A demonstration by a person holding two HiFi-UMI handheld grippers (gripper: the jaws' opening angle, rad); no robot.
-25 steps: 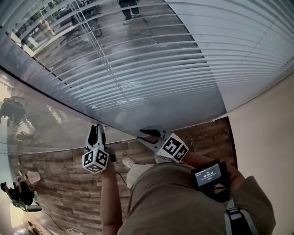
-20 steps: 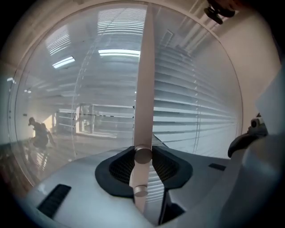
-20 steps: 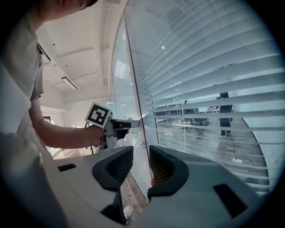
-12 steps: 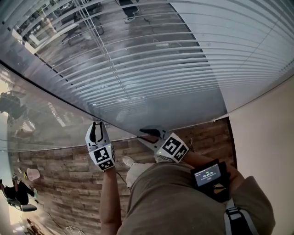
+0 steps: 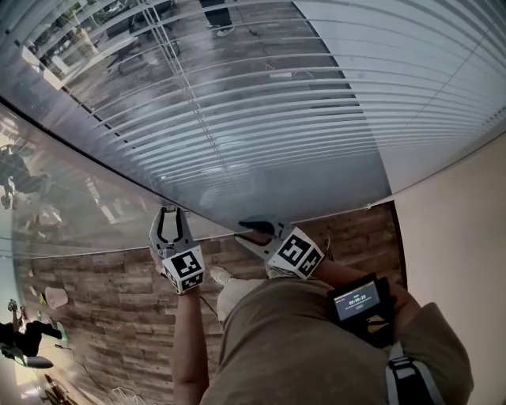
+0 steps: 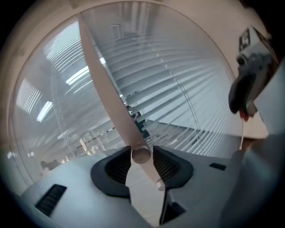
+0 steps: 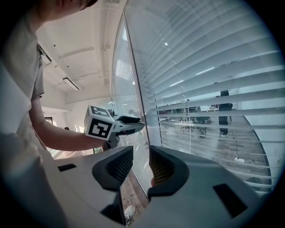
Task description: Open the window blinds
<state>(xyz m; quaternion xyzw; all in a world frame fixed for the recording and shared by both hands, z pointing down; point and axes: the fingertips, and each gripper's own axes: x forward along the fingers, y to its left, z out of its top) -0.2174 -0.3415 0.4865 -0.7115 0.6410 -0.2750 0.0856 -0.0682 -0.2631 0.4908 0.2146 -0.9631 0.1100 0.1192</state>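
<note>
Grey slatted window blinds (image 5: 261,111) hang over a glass wall, their slats partly tilted so the room behind shows through. A pale tilt wand (image 6: 107,89) runs down from the upper left, its round end between the pads of my left gripper (image 6: 141,156). The pads touch it on both sides while the jaws are opening slightly. In the head view this left gripper (image 5: 168,212) points at the blinds' lower edge. To its right, my right gripper (image 5: 247,231) points toward it; its jaws (image 7: 141,167) stand apart with only glass behind the gap.
Bare glass (image 5: 79,213) continues left of the blinds. A cream wall (image 5: 458,229) closes the right side. Wood-plank floor (image 5: 103,300) lies below. A small screen device (image 5: 360,300) sits on the person's right arm. People and furniture (image 5: 217,12) show beyond the glass.
My left gripper has rolled about its own axis on the wand: its marker cube has turned and both fingers now face the head camera. The right gripper has stayed put.
</note>
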